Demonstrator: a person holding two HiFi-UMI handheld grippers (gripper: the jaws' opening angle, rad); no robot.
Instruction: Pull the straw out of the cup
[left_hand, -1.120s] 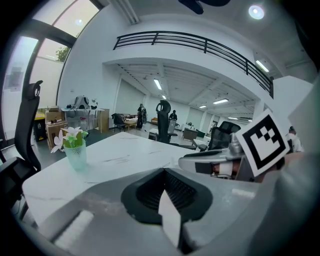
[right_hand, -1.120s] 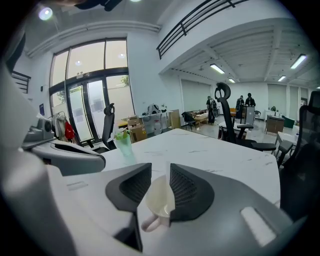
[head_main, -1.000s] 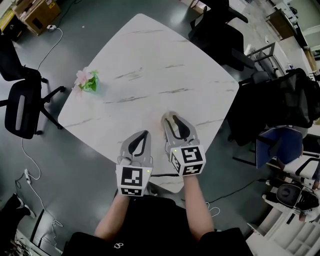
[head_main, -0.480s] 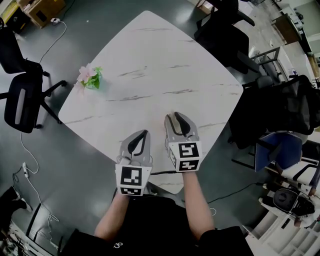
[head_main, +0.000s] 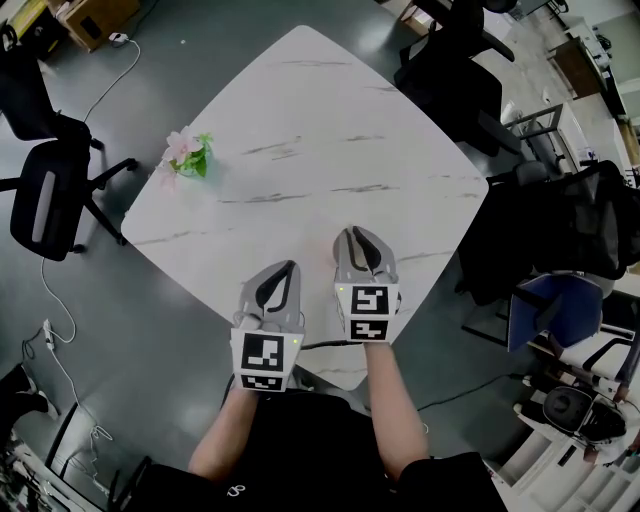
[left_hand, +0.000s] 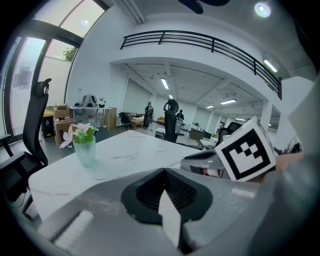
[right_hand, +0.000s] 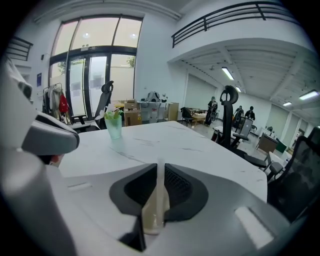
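Observation:
Both grippers hang over the near corner of the white marble table, side by side. In the right gripper view, a thin translucent straw stands upright between the pads of my right gripper. Its jaws are closing and pinch the straw. The straw's foot sits in a cream cup low between the jaws. My left gripper is shut on a white wedge, apparently the cup's wall. The grippers hide the cup in the head view.
A small green vase of pink flowers stands at the table's far left corner. Black office chairs stand on the floor to the left and at the far right. The table edge runs just under the grippers.
My right gripper's jaws have narrowed from wide open to pinched together. Its marker cube has rolled more upright and it has sunk a little. The left gripper has stayed put.

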